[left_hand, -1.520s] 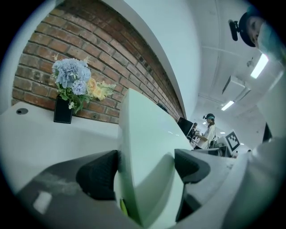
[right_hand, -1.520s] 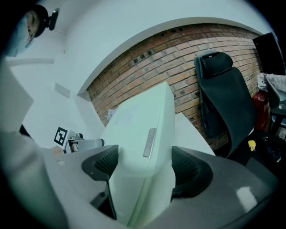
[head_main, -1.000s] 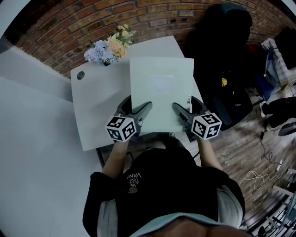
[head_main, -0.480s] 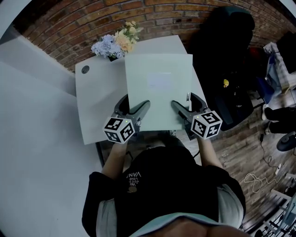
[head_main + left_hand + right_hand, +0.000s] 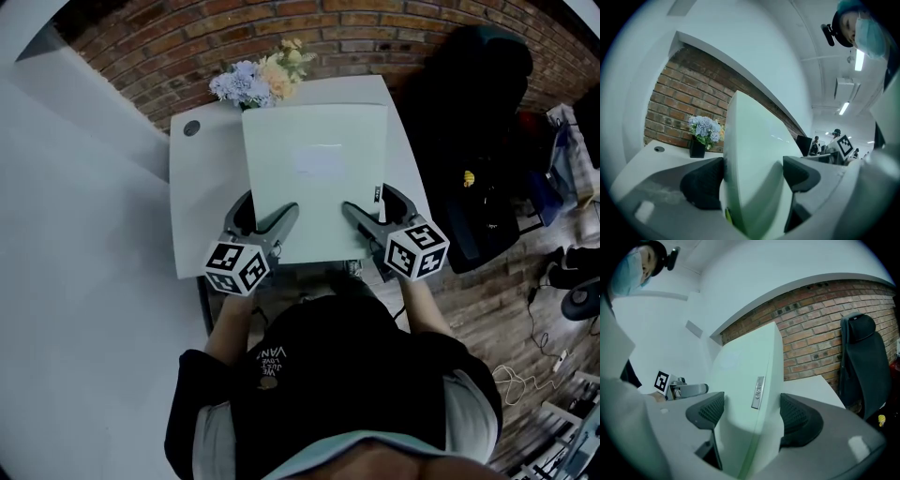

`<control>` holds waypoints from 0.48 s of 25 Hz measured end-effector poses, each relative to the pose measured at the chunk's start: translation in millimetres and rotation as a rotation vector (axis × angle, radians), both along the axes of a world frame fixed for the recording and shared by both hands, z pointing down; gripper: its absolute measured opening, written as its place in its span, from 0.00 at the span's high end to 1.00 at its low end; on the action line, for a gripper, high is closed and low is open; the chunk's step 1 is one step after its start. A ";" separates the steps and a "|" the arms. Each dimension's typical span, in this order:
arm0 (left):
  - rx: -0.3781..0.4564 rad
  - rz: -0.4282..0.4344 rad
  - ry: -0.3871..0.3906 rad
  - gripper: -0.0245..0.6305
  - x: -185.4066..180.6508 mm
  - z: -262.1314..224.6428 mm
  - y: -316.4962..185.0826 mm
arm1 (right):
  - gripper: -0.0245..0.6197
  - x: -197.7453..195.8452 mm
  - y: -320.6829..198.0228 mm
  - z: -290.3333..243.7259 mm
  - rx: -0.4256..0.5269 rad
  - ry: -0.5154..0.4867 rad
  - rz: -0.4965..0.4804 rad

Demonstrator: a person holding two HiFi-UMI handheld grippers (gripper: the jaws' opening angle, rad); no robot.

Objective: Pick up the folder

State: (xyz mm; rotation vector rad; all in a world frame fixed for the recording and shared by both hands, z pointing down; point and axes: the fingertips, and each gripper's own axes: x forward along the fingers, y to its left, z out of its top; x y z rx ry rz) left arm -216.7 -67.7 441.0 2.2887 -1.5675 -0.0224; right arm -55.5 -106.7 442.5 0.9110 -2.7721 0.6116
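- The pale green flat plastic folder (image 5: 314,178) is pinched by its near edge from both sides. It sits over the white tabletop (image 5: 202,206), between the person and the brick wall (image 5: 216,37).
- The left gripper (image 5: 267,211) is clamped on the near left corner. In the left gripper view, its dark ribbed fingers (image 5: 703,185) squeeze the folder (image 5: 750,159) from either face, with no gap showing.
- It's the same on the other side. The right gripper (image 5: 373,204) is closed on the near right corner, and its fingers (image 5: 799,420) press the sheet (image 5: 745,380) just below a small silver tab (image 5: 758,392) on the edge.
- Both gripper views show the folder rising up in front of the wall, so I'd say it's off the tabletop. From the head view I honestly can't tell whether the far edge is fully clear.
- To do this bit well, I'd lift both grippers together at the same height and pace. It's a thin, floppy thing, so one side racing ahead would twist or buckle it.
- Don't loosen the squeeze, because slick plastic could slide out of the fingers.
- Watch the far end too. The bunch of pale blue and peach flowers in a dark pot (image 5: 258,80) stands just beyond the far left corner, so tip the folder up rather than pushing it forward.
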 end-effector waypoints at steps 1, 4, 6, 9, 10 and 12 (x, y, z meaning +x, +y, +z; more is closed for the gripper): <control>0.003 -0.009 -0.001 0.33 -3.3 -1.0 2.6 | 0.40 -3.8 1.1 -1.1 0.003 0.001 -0.009; 0.008 -0.036 -0.002 0.33 -12.8 -3.2 10.5 | 0.40 -14.6 4.5 -3.6 0.012 0.005 -0.037; 0.010 -0.054 -0.004 0.33 -19.0 -5.1 15.8 | 0.40 -21.6 6.8 -5.6 0.017 0.005 -0.055; 0.012 -0.078 -0.011 0.33 -26.0 -8.6 24.3 | 0.40 -29.9 11.5 -8.8 0.021 0.007 -0.080; 0.013 -0.085 -0.013 0.33 -27.7 -9.6 27.0 | 0.40 -32.1 13.2 -9.6 0.022 0.008 -0.088; 0.010 -0.098 -0.014 0.33 -30.6 -10.5 32.4 | 0.40 -35.9 16.7 -10.5 0.021 0.012 -0.100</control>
